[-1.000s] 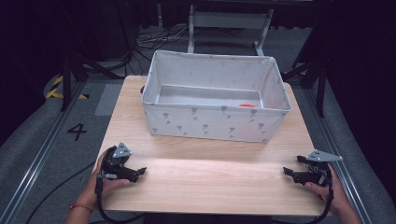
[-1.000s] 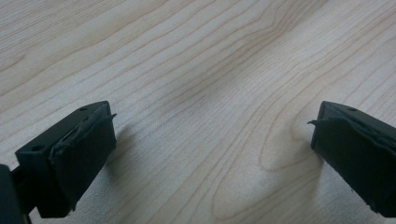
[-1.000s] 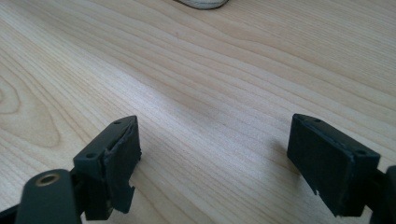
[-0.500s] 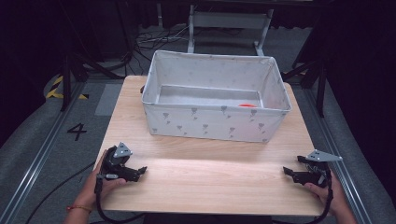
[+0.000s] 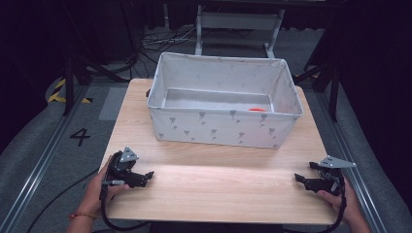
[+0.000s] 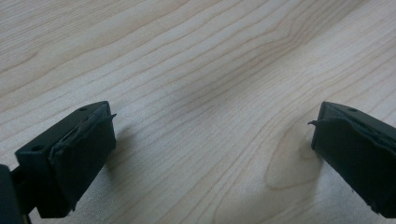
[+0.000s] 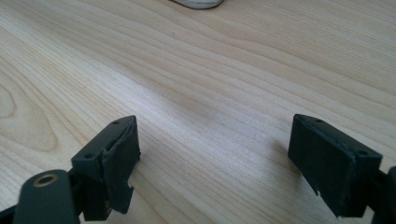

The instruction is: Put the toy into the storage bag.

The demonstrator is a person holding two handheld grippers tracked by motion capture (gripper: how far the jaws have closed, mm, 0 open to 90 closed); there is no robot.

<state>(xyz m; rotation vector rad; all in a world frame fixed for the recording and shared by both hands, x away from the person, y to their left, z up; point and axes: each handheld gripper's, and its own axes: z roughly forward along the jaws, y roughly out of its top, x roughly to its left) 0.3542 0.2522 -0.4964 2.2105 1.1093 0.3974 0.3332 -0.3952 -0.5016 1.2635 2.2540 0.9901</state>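
Fingers wide on both my left gripper (image 5: pixel 144 176) and right gripper (image 5: pixel 302 180), resting on surface (image 5: pixel 218 184), fabric bin (image 5: pixel 223 128) ahead.

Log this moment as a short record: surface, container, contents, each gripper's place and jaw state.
surface: wooden table
container: white fabric bin, on the far half of the table
contents: a small orange thing near the bin's right end, mostly hidden by the front wall
left gripper: near left of the table, jaws open, nothing between them
right gripper: near right edge, jaws open, nothing between them
contact: neither gripper touches the bin
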